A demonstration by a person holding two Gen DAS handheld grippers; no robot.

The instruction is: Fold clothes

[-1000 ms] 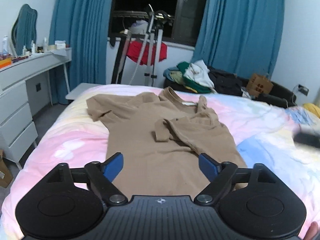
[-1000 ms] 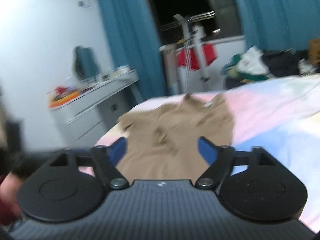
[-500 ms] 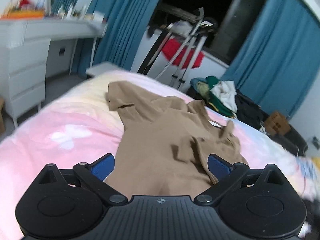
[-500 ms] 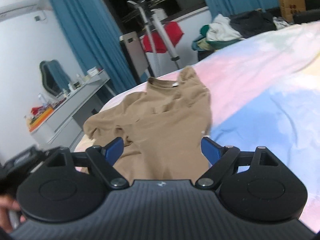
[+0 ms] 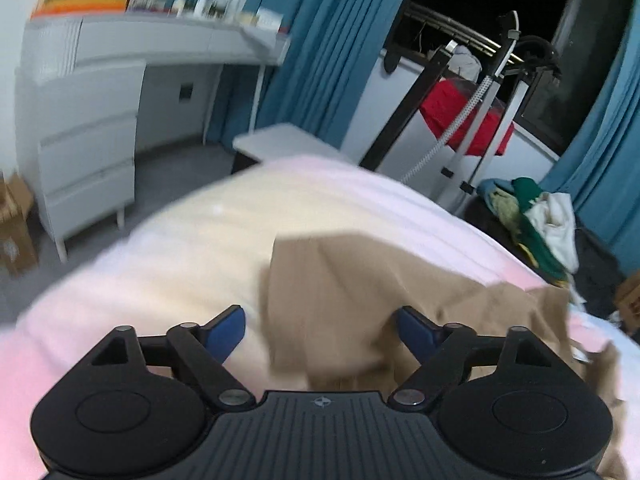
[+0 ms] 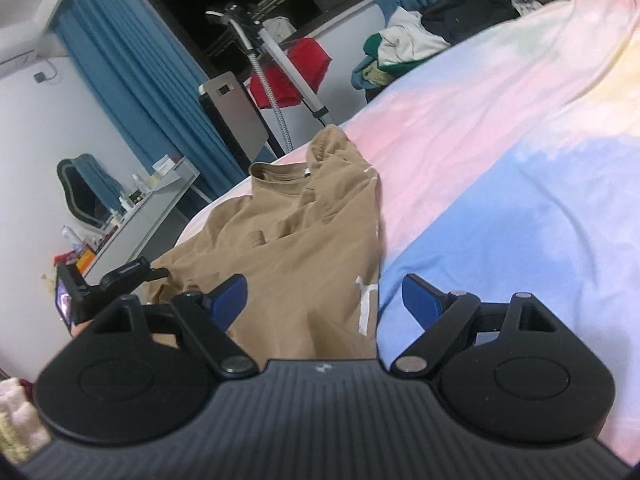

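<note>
Pastel bedding [image 6: 500, 128] carries the tan shirt [image 6: 304, 240], crumpled and unfolded, so folding has barely begun: left gripper [image 5: 320, 330] closing around its sleeve, right gripper [image 6: 324, 300] spread over its hem.
</note>
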